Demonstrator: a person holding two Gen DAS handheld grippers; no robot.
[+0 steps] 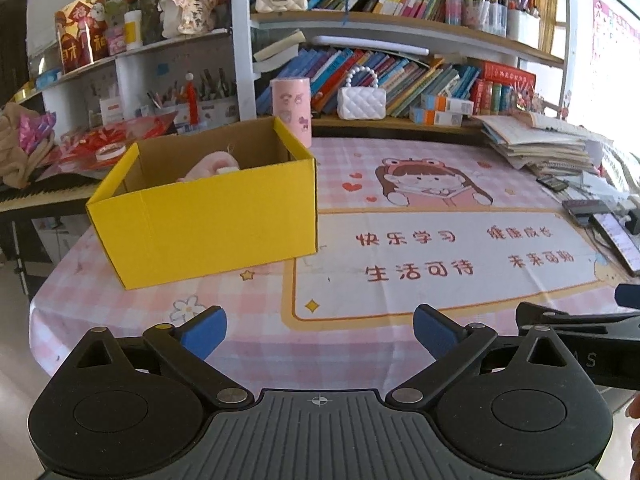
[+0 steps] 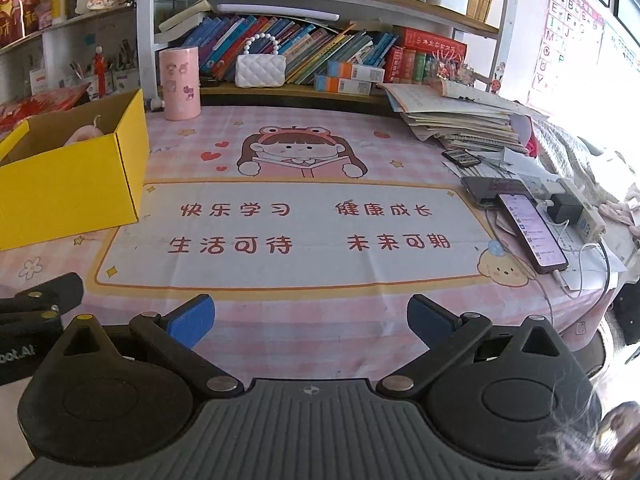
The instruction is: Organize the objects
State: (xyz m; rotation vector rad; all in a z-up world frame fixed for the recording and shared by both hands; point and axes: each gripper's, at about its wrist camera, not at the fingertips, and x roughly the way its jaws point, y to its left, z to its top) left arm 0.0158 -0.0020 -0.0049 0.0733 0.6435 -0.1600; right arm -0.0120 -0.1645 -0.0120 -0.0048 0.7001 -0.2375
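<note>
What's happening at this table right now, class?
A person holds a gripper in each hand, tidying up. Both the left gripper and the right gripper hover open over the near edge of the pink tablecloth, with nothing between their fingers. A yellow box on the left already has something pink in it. A pink canister stands behind the box, and a phone lies on the right.

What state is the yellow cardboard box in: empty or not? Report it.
Not empty: the open-topped yellow cardboard box holds a soft pink object.
</note>
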